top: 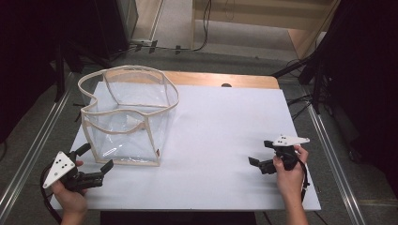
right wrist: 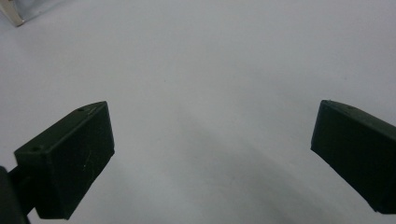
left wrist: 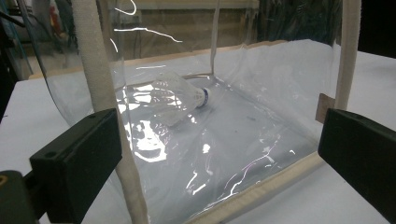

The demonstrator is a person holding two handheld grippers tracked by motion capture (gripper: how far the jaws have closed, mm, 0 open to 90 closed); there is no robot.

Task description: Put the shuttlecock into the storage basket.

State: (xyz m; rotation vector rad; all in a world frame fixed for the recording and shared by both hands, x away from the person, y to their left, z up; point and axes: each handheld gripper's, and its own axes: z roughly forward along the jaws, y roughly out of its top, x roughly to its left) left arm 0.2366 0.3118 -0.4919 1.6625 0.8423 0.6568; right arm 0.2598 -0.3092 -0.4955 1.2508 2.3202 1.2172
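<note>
A clear plastic bag [top: 126, 117] with cream trim stands open on the left part of the white table [top: 225, 140]. Through its wall, a white shuttlecock [left wrist: 180, 95] lies on its side on the bag's floor. My left gripper [top: 97, 158] is open at the bag's near left corner. In the left gripper view, the left gripper [left wrist: 219, 154] has the cream corner seam [left wrist: 100, 84] between its jaws, close to the left one. My right gripper [top: 260, 152] is open low over bare table at the right. In the right gripper view, nothing lies between the right gripper's [right wrist: 212, 154] jaws.
A wooden strip [top: 220, 79] runs along the table's far edge. Dark stands and cables [top: 309, 70] flank the table on both sides. A corner of the bag [right wrist: 14, 14] is at the top left of the right gripper view.
</note>
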